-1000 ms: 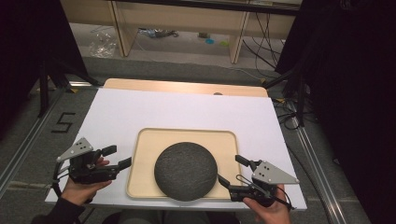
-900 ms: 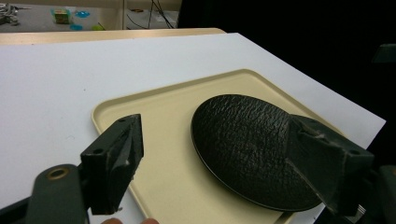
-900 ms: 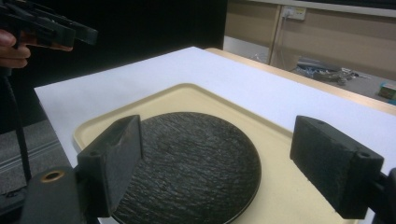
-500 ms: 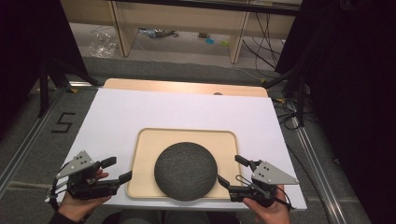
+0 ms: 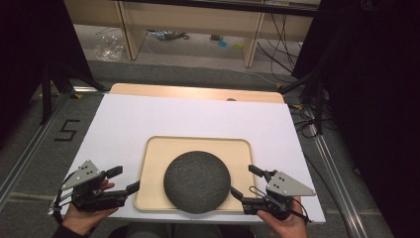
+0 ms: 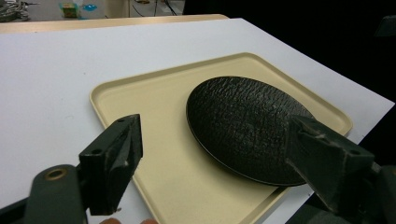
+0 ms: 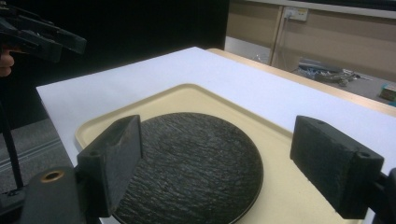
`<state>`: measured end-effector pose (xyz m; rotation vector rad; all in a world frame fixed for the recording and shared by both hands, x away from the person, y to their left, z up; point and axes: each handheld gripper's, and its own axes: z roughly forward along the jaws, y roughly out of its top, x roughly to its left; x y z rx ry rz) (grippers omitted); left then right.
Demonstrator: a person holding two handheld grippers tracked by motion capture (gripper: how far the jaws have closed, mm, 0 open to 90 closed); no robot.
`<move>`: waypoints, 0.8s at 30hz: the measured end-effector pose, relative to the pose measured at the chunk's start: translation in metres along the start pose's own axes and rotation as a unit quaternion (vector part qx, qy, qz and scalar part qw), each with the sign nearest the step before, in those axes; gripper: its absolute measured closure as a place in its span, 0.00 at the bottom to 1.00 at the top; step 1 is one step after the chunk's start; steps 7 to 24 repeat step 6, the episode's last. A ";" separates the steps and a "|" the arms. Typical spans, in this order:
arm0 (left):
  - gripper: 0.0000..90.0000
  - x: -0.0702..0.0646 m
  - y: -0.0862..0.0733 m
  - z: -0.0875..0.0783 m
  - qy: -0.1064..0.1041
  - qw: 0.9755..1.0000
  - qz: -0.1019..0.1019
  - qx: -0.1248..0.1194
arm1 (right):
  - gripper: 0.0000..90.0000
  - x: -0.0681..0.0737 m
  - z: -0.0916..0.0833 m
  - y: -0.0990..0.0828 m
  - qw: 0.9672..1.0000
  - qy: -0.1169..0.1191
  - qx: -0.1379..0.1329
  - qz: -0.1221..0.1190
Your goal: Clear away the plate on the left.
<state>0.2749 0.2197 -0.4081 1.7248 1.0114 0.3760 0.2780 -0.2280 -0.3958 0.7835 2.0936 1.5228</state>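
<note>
A round dark plate (image 5: 197, 182) with a rough, stone-like surface lies on a beige tray (image 5: 158, 158) at the front middle of the white table. My left gripper (image 5: 124, 179) is open just off the tray's left edge, near the table's front. My right gripper (image 5: 243, 181) is open at the tray's front right corner, close to the plate's rim. In the left gripper view the open gripper (image 6: 217, 140) frames the plate (image 6: 247, 126) and the tray (image 6: 154, 121). In the right gripper view the open gripper (image 7: 219, 135) frames the plate (image 7: 191, 158), with nothing between the jaws.
The white tabletop (image 5: 198, 114) stretches bare behind the tray to a wooden strip (image 5: 198, 92) at its far edge. Beyond it are a shelf unit, cables and small items on the floor. Dark curtains stand at both sides. The left gripper (image 7: 42, 37) shows in the right gripper view's top left.
My left gripper has drawn back toward the table's front edge and lowered a little. The right gripper, the plate and the tray have stayed put.
</note>
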 end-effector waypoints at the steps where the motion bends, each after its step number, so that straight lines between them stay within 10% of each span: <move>1: 0.21 0.000 0.000 0.000 0.000 1.000 0.001 0.000 | 0.20 0.000 0.000 0.000 1.000 0.000 0.001 0.001; 24: 0.21 0.001 0.000 0.000 0.003 1.000 -0.002 0.001 | 0.20 0.000 0.000 0.000 1.000 0.000 0.000 0.000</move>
